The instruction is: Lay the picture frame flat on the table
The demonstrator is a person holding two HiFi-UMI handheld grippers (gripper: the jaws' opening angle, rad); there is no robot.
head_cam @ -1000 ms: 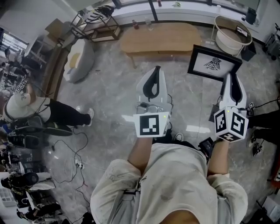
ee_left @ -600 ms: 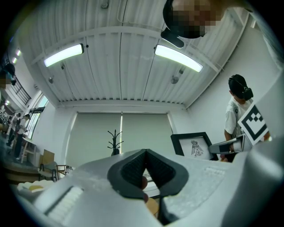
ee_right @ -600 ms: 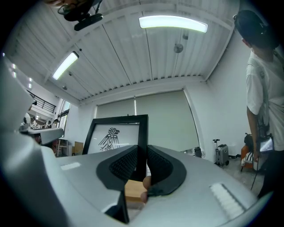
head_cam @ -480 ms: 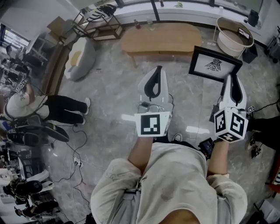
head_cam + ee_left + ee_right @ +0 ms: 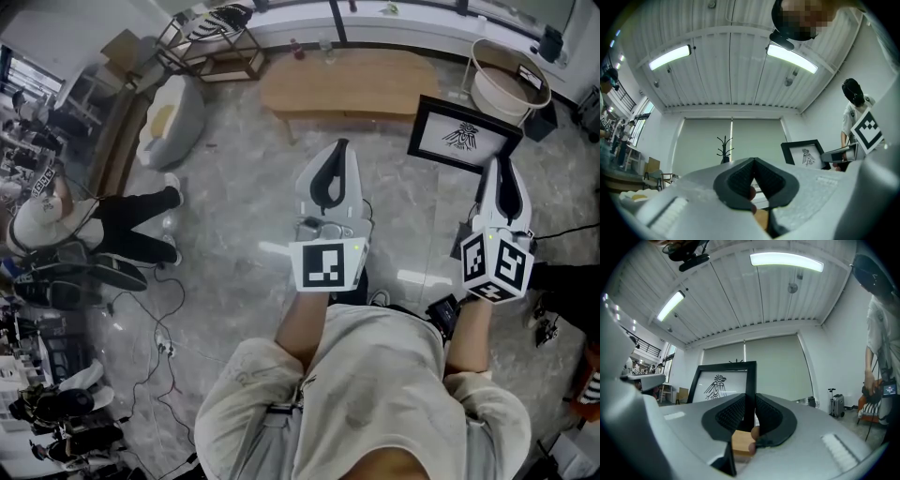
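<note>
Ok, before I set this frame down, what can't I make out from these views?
Back of the picture frame: turned away in every view, so any stand is unseen.
Frame's lower edge: right gripper view, hidden behind the right gripper, shut on its side rail.
The wooden table: seen only in the head view; absent from both gripper views.
The small items beyond its far edge: head view, too small to identify.

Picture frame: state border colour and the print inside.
The frame: black border, white sheet with black bird-like figure. Best in right gripper view.
</note>
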